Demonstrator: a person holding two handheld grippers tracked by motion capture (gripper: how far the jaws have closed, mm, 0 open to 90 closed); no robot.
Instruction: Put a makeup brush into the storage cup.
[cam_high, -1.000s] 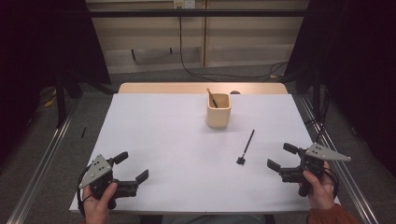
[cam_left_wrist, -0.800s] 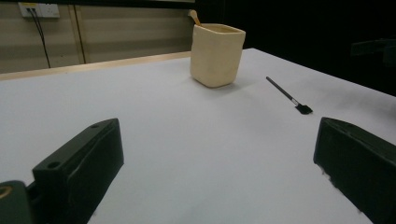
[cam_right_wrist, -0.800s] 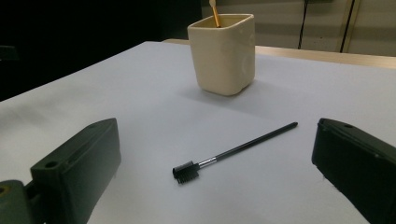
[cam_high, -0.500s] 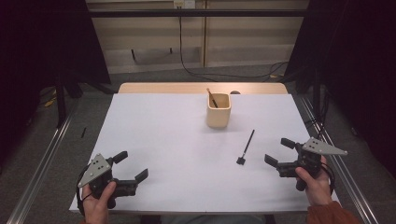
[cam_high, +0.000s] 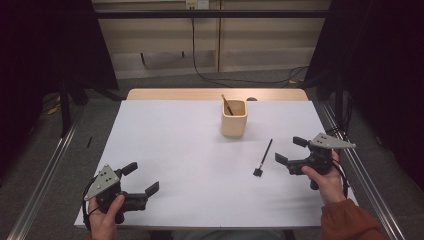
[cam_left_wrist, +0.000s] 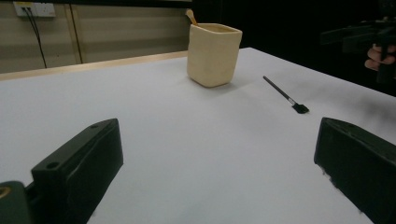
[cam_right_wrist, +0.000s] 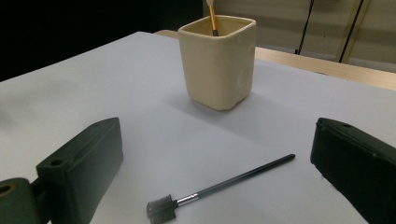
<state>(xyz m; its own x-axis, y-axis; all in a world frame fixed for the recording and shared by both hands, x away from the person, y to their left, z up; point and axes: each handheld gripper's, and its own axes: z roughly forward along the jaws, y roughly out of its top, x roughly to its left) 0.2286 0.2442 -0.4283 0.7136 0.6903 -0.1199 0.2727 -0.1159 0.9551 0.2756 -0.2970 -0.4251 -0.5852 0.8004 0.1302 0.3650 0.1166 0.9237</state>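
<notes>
Slim black brush (cam_high: 263, 157) lies flat; right tongs (cam_high: 291, 151) gape beside it.

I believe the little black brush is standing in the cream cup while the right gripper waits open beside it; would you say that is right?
Not quite: the black brush lies flat on the white table, apart from the cream cup, as the right gripper view shows. The right gripper is indeed open beside it.

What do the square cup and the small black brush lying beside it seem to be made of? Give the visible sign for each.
Cup: likely glazed ceramic; cream, thick rounded rim, soft sheen, slightly uneven walls. Brush: thin black handle, probably plastic or painted wood, a shiny metal-looking collar, and a short dark comb-like bristle head, seemingly synthetic.
</notes>
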